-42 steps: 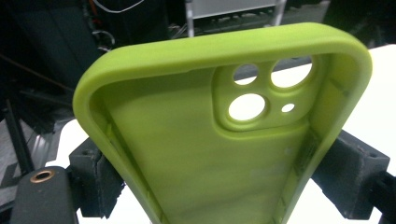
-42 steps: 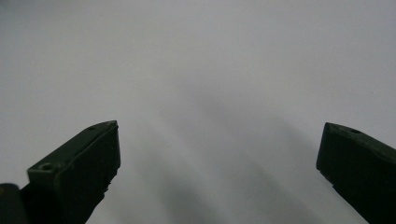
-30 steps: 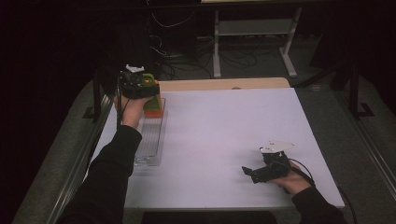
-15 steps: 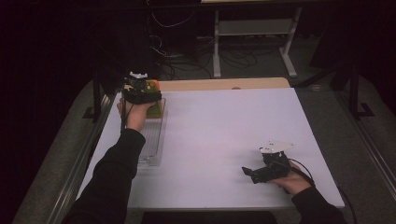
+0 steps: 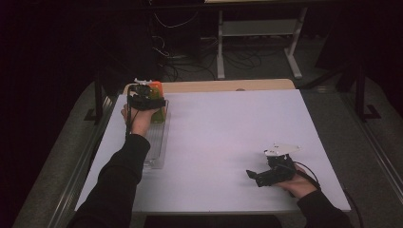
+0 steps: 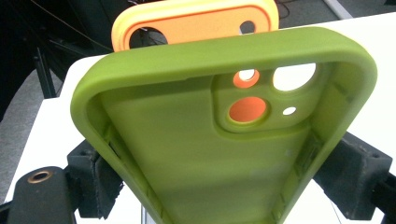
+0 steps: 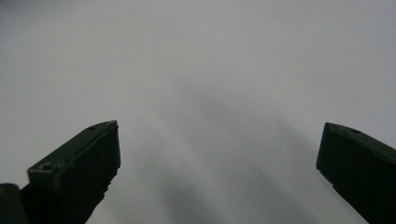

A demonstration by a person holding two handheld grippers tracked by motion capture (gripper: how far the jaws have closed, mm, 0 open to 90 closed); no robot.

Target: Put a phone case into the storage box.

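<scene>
My left gripper (image 5: 151, 97) has the green phone case (image 6: 224, 135) between its jaws over the clear tray (image 5: 157, 142), behind the orange case (image 6: 196, 21). The jaws have just been opening, so I ease off slowly, keeping it upright. The right gripper (image 5: 254, 176) rests on the surface (image 5: 228, 128), jaws apart.

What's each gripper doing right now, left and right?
Left gripper: jaws have just been opening a little, pads still against the sides of the green case.
Right gripper: open, holding nothing.
</scene>
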